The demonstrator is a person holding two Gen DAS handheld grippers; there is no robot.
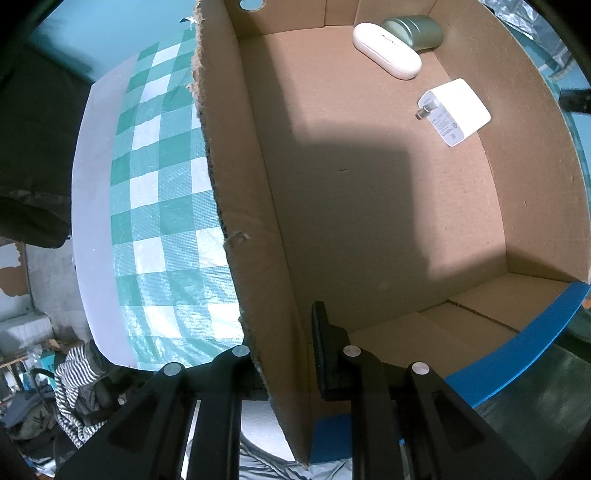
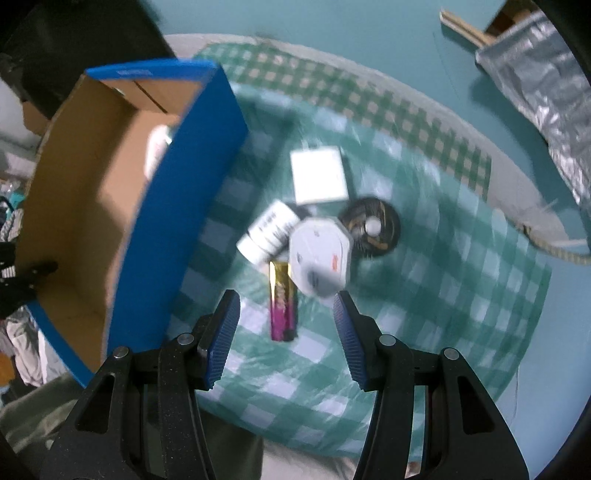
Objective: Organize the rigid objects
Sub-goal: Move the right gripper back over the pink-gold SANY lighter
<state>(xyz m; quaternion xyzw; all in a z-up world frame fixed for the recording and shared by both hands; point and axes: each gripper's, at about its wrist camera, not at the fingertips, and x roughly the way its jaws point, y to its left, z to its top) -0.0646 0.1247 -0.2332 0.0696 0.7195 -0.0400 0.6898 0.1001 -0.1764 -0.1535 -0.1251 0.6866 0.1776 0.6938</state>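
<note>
Nearest, in the left wrist view: left gripper pointing down, black fingers pinching the torn cardboard side wall of an open box, one finger outside the wall, one inside. Beyond the fingers, bare brown box floor crossed by a broad shadow. Further in, toward the far corner, a white plug-in charger lying flat, then a white oval case, and just behind it, touching or nearly so, a green metal tin on its side. Left of the box wall, green-and-white checked cloth over a pale table.

Closest in the right wrist view, blurred throughout: right gripper also aimed down, blue ribbed pads spread apart with nothing gripped. Straight between the pads and a little beyond, a slim pink-and-gold packet lying lengthwise on the checked cloth. Just past it, a loose cluster: a white bottle with dark lettering on its side at left, a white many-sided lidded container at right, overlapping the packet's far end. Behind the container, a dark round disc with a white centre. Furthest of the cluster, a flat white square box. At left, the same cardboard box seen from outside, blue outer wall standing beside the cluster.
</note>
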